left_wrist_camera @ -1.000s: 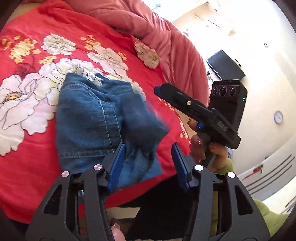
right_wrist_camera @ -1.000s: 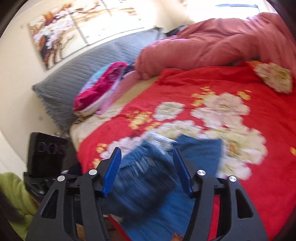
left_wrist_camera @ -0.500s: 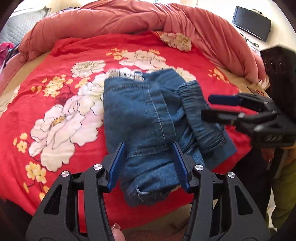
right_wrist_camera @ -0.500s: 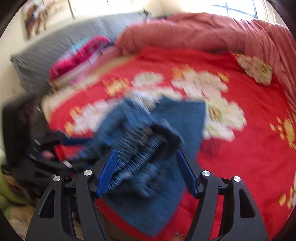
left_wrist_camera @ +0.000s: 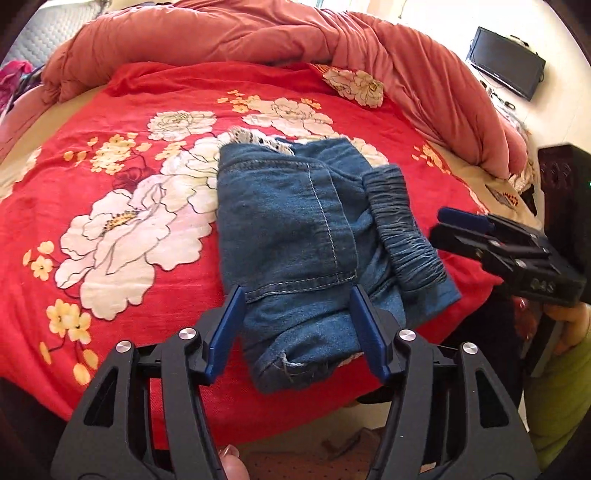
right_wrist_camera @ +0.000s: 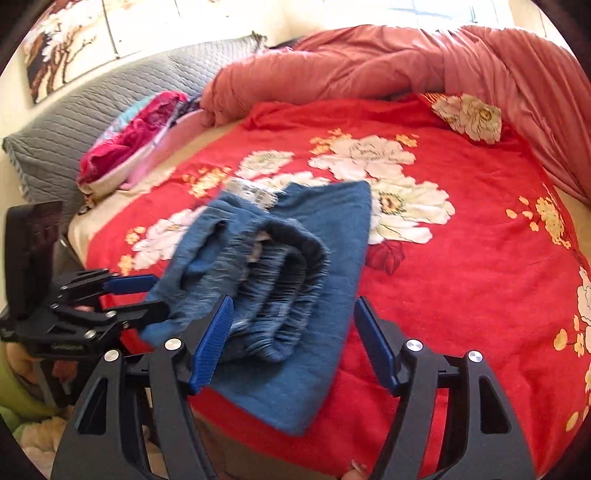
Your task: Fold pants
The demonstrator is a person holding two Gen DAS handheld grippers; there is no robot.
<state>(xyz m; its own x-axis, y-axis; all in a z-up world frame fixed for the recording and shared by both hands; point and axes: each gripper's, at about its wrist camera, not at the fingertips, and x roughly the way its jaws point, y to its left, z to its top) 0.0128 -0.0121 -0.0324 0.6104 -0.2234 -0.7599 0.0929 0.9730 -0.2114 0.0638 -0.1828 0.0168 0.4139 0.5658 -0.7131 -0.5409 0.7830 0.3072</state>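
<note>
My left gripper [left_wrist_camera: 297, 325], jaws opening, straddles the near hem of one folded pair of denim pants [left_wrist_camera: 295, 236] without pressing it. My right gripper [right_wrist_camera: 291, 339] is parted and empty above the elastic waistband [right_wrist_camera: 280, 273]. The pants lie near the front edge of one red floral bedspread [left_wrist_camera: 110, 184]; one pink duvet [left_wrist_camera: 229, 33] is bunched behind.

A second ago the pants [left_wrist_camera: 295, 236] were bunched and blurred near the bed's near edge; now they lie flat and folded on the red bedspread [left_wrist_camera: 110, 258], waistband toward my right. My left gripper [left_wrist_camera: 297, 325] is opening over the near hem without pinching it. My right gripper [right_wrist_camera: 291, 336] has let go and pulled back, pads clear of the waistband.
</note>
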